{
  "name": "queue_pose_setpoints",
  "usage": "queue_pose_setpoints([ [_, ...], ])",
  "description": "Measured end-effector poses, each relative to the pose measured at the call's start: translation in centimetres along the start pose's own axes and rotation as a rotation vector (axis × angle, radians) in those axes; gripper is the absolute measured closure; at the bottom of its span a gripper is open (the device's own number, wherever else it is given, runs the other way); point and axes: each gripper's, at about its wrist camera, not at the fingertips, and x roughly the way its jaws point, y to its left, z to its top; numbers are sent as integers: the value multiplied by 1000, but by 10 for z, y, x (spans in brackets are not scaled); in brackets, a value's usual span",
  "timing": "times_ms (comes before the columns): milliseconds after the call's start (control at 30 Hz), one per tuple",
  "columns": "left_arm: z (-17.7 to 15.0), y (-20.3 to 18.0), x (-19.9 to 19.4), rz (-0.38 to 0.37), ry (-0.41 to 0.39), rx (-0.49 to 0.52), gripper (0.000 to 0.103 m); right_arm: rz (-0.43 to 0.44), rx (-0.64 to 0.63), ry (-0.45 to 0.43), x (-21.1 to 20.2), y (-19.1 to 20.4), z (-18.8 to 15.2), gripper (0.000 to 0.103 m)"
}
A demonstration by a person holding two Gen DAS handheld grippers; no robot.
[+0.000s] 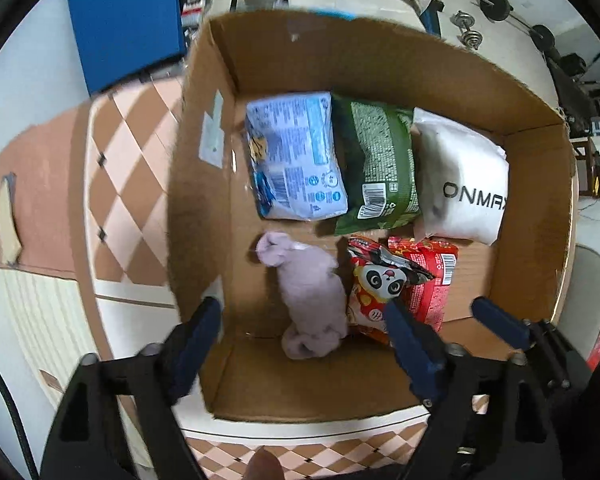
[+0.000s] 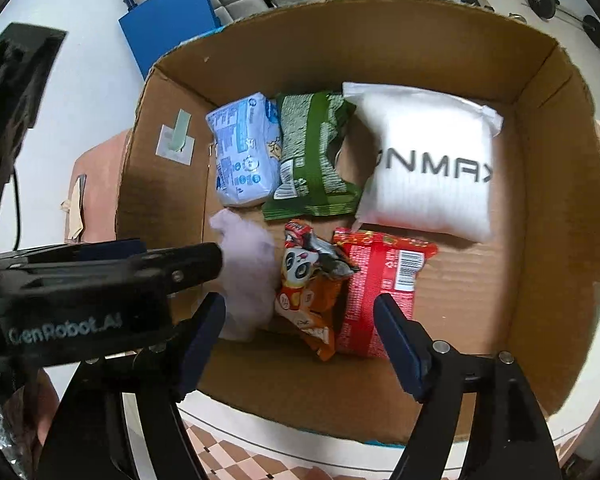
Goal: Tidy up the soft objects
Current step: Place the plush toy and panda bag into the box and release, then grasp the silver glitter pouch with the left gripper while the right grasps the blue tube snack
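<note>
Six soft items already down inside the open brown cardboard box (image 1: 380, 60), taken here as the landmark. Against its far wall, from the left: a pale blue printed plastic pack (image 1: 294, 156), a dark green crinkled foil bag (image 1: 376, 168), a white pillow-like pouch with black lettering (image 1: 460, 184). Nearer the front wall: a lilac plush toy (image 1: 308, 292) close to the left wall, an orange panda-print snack bag (image 1: 374, 284) touching it, a red foil snack packet (image 1: 432, 276) overlapping that.

Left gripper (image 1: 304, 316) over the plush end, blue fingers spread wide, nothing between them. Right gripper (image 2: 300, 320) over the panda bag, likewise spread and holding nothing.

Judged nearly done: two rows formed, nothing soft visible outside the box, though little beyond it shows.

Bare cardboard floor along the front wall and in the front-right corner. Tall walls on all sides, so entry from above only; little slack between plush and left wall.
</note>
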Motion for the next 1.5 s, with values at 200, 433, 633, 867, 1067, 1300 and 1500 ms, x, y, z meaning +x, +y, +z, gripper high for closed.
queue_pose_setpoints([
  [200,-24,-2,-42,41,-143,28,6,-22,-13,-45,-32,-5,-9,0],
  [433,-115,-14,-61,163,-422,171,6,-30,8,-189,-93,-46,-62,0],
  [633,-169,-44,31,407,-315,493,6,-157,29,-216,-97,-98,-122,0],
  [867,-154,-55,104,452,-203,569,6,-240,-25,-123,-44,-139,-145,0],
  [1067,-140,-74,128,469,-191,642,6,-328,-248,-65,7,-134,-126,0],
  [1300,-131,-79,126,372,-97,539,50,-352,-365,64,47,-125,-125,44],
  [1500,-142,-57,122,168,82,202,51,-301,-225,158,50,-129,-154,69],
])
